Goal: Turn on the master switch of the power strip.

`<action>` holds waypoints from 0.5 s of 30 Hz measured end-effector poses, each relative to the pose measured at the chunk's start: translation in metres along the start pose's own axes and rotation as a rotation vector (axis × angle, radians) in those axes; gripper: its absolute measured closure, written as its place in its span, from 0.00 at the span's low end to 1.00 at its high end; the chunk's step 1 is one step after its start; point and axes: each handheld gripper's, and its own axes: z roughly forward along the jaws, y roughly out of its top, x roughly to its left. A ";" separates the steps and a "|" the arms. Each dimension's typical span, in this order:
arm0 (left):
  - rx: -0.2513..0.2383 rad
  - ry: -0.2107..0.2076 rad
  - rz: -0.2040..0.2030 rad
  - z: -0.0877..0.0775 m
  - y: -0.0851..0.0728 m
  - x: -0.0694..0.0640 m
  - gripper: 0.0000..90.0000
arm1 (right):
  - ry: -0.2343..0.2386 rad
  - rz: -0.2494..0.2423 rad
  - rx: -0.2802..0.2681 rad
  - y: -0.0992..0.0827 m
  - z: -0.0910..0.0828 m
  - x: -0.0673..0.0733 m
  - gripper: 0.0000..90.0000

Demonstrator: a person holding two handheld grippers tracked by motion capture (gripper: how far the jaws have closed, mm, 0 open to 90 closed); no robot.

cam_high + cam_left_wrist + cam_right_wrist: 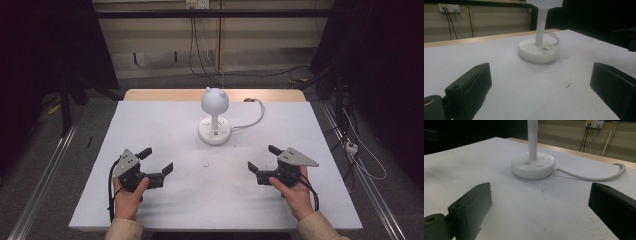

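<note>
A white desk lamp (214, 111) with a round head, a thin stem and a round base stands at the middle back of the white table (150, 125). Its base (537, 51) (533, 165) lies ahead of both pairs of jaws. My left gripper (156, 161) rests at the front left, open, nothing between its jaws. At the front right my right gripper (262, 158) is open too, and empty. Each points inward toward the lamp, well short of it.
The lamp's white cable (252, 117) (594, 178) curls off the base to the right and over the table's back edge. Cables (360, 160) lie on the floor at the right. Wall sockets (449, 8) sit on the far wall.
</note>
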 end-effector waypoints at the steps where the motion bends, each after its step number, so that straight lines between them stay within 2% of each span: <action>1: 0.001 -0.001 0.001 0.000 0.000 0.000 0.04 | 0.000 0.005 0.004 0.001 0.003 0.000 0.05; 4: 0.007 -0.006 0.005 -0.001 -0.001 0.001 0.04 | 0.004 0.021 0.016 0.003 0.012 0.000 0.05; 10: 0.009 -0.002 0.003 -0.008 -0.003 0.006 0.04 | 0.010 0.004 0.042 0.010 0.028 0.002 0.06; 15: 0.011 0.010 -0.004 -0.013 -0.005 0.011 0.04 | 0.016 0.009 0.050 0.012 0.039 0.004 0.06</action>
